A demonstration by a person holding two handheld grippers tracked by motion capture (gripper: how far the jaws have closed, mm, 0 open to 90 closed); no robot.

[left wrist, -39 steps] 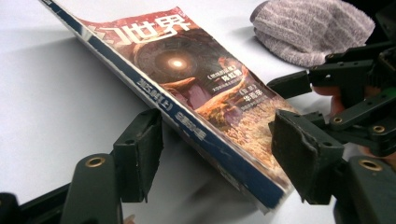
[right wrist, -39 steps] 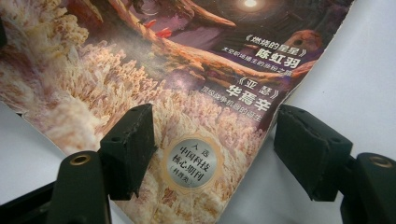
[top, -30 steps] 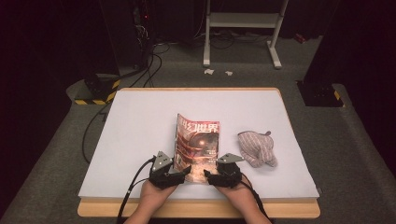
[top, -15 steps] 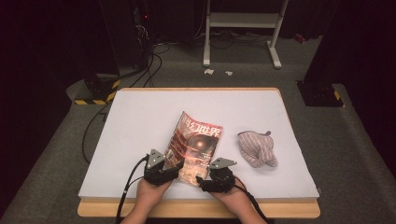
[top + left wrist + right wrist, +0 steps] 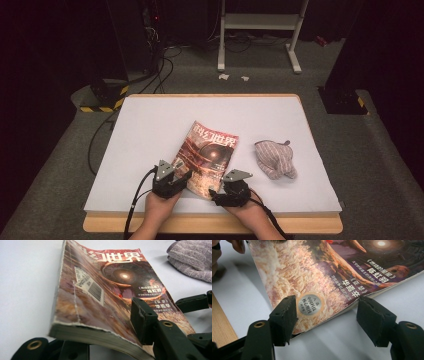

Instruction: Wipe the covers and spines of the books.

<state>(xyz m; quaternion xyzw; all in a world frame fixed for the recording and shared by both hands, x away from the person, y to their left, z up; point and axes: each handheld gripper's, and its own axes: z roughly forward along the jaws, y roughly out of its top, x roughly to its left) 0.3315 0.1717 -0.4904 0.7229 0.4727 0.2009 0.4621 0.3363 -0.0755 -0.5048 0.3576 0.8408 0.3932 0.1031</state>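
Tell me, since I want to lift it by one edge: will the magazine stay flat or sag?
Probably it sags. The magazine is a soft-covered stack of thin pages, and its near edge already bows where the left tool has one jaw under it and one on top. The frayed spine edge suggests worn paper that could tear. The glossy cover may slip in the pads.

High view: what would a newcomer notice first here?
A red-brown magazine lies askew on the white table, near its front edge. The left hand-held gripper has just been closing with the magazine's spine corner between its jaws, while the right hand-held gripper straddles the other near corner. A striped knitted hat lies to the right.
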